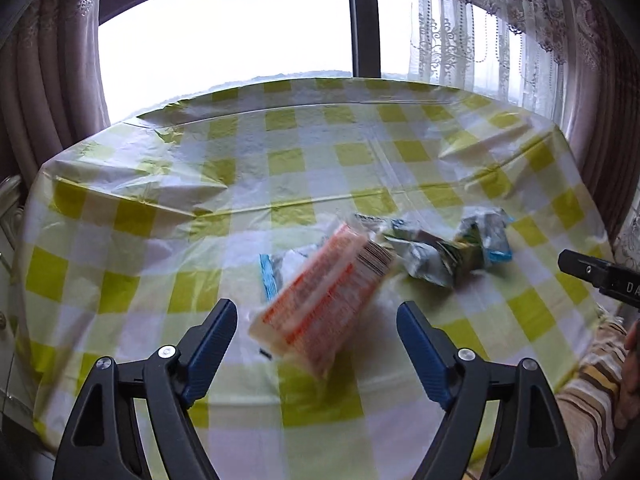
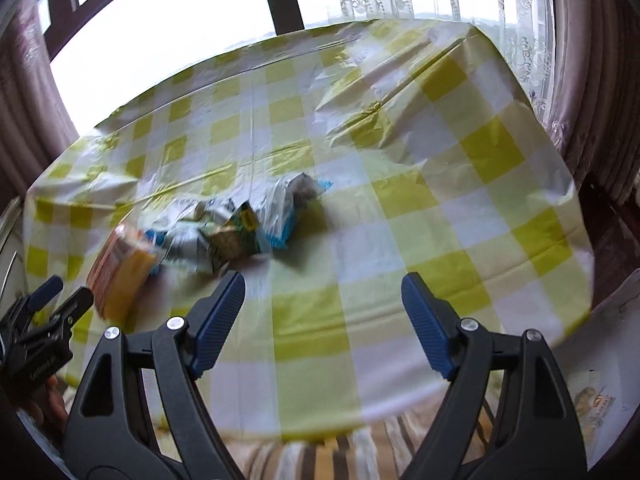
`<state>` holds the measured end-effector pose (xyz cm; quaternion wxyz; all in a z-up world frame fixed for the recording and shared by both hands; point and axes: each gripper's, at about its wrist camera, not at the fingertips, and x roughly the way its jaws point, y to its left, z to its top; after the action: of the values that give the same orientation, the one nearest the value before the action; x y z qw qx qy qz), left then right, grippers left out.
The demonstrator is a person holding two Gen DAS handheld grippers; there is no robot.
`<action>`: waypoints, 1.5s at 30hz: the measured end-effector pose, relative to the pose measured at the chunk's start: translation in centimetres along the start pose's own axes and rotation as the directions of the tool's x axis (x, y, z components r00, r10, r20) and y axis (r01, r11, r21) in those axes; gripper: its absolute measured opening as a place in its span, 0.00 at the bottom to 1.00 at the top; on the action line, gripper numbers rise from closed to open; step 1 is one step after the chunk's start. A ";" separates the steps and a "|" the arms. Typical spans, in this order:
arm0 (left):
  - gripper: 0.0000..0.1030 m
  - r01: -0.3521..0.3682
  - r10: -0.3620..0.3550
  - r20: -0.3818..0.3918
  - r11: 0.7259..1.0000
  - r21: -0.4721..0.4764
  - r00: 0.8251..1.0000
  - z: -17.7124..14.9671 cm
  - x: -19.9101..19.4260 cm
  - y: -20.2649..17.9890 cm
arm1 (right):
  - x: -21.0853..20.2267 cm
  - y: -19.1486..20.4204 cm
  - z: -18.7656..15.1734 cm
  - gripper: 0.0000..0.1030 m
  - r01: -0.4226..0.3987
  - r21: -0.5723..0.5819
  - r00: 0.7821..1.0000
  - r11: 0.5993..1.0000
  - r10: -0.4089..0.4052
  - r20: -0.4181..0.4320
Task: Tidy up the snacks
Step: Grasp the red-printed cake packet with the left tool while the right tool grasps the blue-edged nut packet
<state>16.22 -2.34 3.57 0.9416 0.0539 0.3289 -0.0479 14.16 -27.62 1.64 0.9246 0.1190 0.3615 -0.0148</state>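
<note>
An orange-and-white snack packet [image 1: 320, 300], blurred and tilted, sits between the wide-apart blue pads of my left gripper [image 1: 317, 309]; neither pad touches it. In the right wrist view the same packet [image 2: 120, 272] is at the left, just beyond the left gripper [image 2: 68, 292]. A heap of crumpled white, green and blue packets [image 1: 448, 248] [image 2: 240, 224] lies behind it on the table. A blue-and-white packet [image 1: 276, 276] lies partly under the orange one. My right gripper [image 2: 322, 280] is open over bare cloth, with nothing between its pads.
The table wears a yellow-and-white checked plastic cloth [image 1: 280, 160] [image 2: 400, 160] with raised creases. A window and curtains [image 1: 520, 60] stand behind it. A striped fabric [image 2: 320, 456] lies below the front edge. A hand [image 1: 630, 360] shows at the right.
</note>
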 end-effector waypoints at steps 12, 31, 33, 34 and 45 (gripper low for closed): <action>0.81 -0.016 0.015 0.017 0.998 0.062 1.000 1.3 4.1 -0.6 | 5.3 1.6 3.3 0.80 0.004 0.042 0.998 0.999 -0.007 0.060; 0.39 0.010 -0.018 0.040 0.981 0.193 0.999 0.7 4.2 -4.1 | 12.6 1.8 5.0 0.43 -0.082 0.104 0.994 0.991 0.089 -0.061; 0.31 0.015 -0.024 0.050 0.984 0.177 0.998 0.7 3.7 -3.9 | 12.2 2.2 4.8 0.40 -0.078 0.083 0.995 0.993 0.082 -0.048; 0.28 0.018 -0.027 0.051 0.985 0.173 0.998 0.7 3.5 -3.8 | 12.0 2.3 4.7 0.40 -0.072 0.078 0.996 0.994 0.075 -0.038; 0.64 0.062 -0.067 0.026 0.988 0.141 0.997 0.7 3.5 -3.4 | 8.5 0.7 3.2 0.38 -0.093 0.126 0.996 0.988 0.093 0.005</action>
<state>18.95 -5.97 1.70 0.9383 0.1083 0.3121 -0.1021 22.62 -27.17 -1.61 0.9148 0.1939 0.3542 0.0055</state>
